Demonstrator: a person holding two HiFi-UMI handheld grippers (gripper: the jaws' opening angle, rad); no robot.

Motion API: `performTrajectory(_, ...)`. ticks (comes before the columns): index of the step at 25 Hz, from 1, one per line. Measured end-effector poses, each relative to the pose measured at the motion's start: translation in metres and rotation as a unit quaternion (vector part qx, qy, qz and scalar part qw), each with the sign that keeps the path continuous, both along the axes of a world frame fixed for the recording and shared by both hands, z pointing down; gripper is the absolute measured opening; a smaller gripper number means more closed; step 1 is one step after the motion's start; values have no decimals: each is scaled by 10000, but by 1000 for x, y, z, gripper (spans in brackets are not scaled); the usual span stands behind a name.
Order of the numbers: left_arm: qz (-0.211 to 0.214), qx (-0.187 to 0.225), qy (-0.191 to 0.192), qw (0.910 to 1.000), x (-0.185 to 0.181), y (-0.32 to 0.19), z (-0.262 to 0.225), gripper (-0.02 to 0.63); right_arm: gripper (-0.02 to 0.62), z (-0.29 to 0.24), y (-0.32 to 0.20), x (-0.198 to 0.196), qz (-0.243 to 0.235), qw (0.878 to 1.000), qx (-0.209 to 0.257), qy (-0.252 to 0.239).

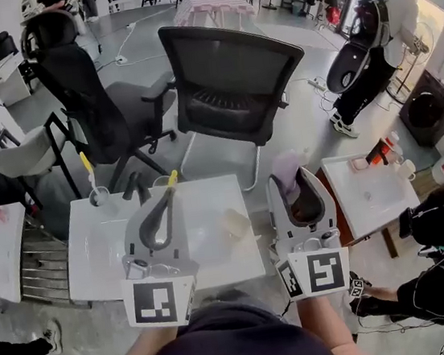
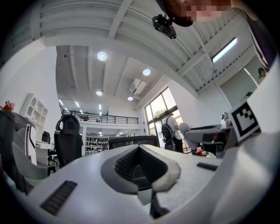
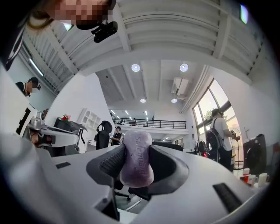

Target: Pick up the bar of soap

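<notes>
A purple bar of soap [image 1: 286,169] stands on edge between the fingers of my right gripper [image 1: 292,178], which is shut on it and holds it up past the right edge of the white table [image 1: 215,250]. The right gripper view shows the soap [image 3: 136,158] pinched upright between the ribbed pads, filling the gap of the gripper [image 3: 136,153]. My left gripper [image 1: 168,184] hovers over the table's back half. Its jaws meet at the tips with nothing between them. In its own view the left gripper [image 2: 140,148] points up at the room, holding nothing.
A cup with a yellow toothbrush [image 1: 96,191] stands at the table's back left corner. A pale cream object [image 1: 235,224] lies on the table's right side. Two black office chairs [image 1: 230,82] stand behind the table. A second small table [image 1: 370,194] with bottles is at the right, with people nearby.
</notes>
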State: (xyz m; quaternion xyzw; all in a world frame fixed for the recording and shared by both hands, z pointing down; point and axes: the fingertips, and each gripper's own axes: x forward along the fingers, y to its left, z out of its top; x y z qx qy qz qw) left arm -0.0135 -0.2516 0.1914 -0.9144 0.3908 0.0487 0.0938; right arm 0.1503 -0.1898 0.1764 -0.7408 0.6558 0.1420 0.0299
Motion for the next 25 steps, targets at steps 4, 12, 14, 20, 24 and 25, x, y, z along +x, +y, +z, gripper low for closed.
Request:
performTrajectory(4, -16, 14, 0, 10000, 7, 0, -1, 0, 189, -4, 3, 9, 15, 10000, 36, -10)
performTrajectory(12, -90, -29, -51, 9999, 26, -2, -3, 0, 190, -11, -8, 28, -166, 9998, -15, -102)
performTrajectory(14, -159, -60, -88, 9998, 28, -2, -1, 0, 190, -12, -11, 31, -246, 9996, -5, -121)
performTrajectory(20, -386, -123, -146, 9991, 31, -5, 11, 0, 189, -3, -22, 37, -482, 9988, -35, -124)
performTrajectory(24, -484, -134, -198, 9985, 36, -6, 24, 0, 189, 12, -27, 41, -629, 9978, -116, -154)
performTrajectory(25, -508, -138, -203, 9984, 37, -6, 26, 0, 189, 14, -28, 42, -651, 9977, -121, -147)
